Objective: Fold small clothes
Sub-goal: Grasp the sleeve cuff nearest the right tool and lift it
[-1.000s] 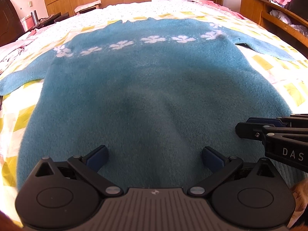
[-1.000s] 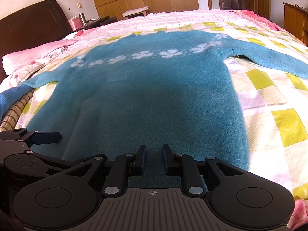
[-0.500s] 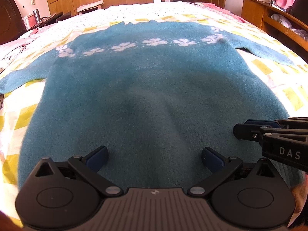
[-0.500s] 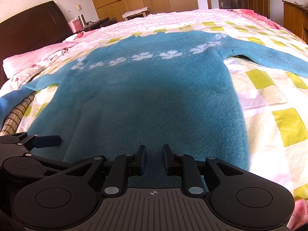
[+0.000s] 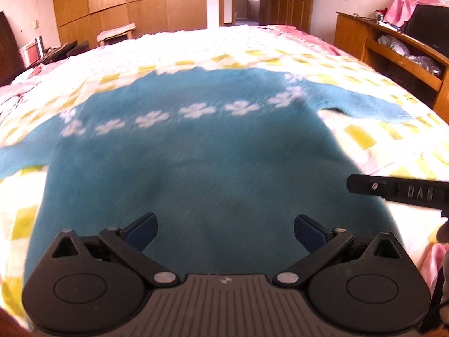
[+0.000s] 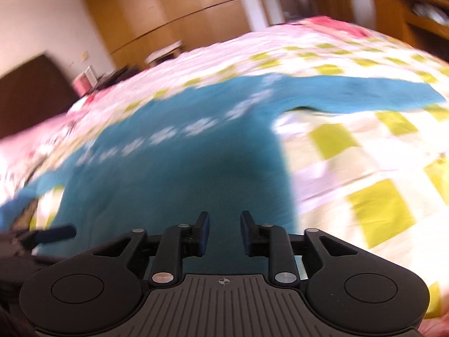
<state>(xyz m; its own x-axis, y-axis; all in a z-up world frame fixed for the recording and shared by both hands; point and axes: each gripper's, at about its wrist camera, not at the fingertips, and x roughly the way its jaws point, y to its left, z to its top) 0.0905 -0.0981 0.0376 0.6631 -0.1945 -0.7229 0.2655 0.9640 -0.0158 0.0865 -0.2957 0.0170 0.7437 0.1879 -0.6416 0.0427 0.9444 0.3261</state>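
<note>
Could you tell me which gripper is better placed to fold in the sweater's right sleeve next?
Right gripper, I think: it hangs near the sweater's right edge, the sleeve on its side.

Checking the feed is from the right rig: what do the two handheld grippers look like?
Both match. The left gripper and right gripper are matte black, with round pivot housings, silver screw heads, a ribbed grey centre plate bearing a small crosshair mark, and dark blue pads on the fingers. The right gripper's finger carries raised lettering in the left view.
</note>
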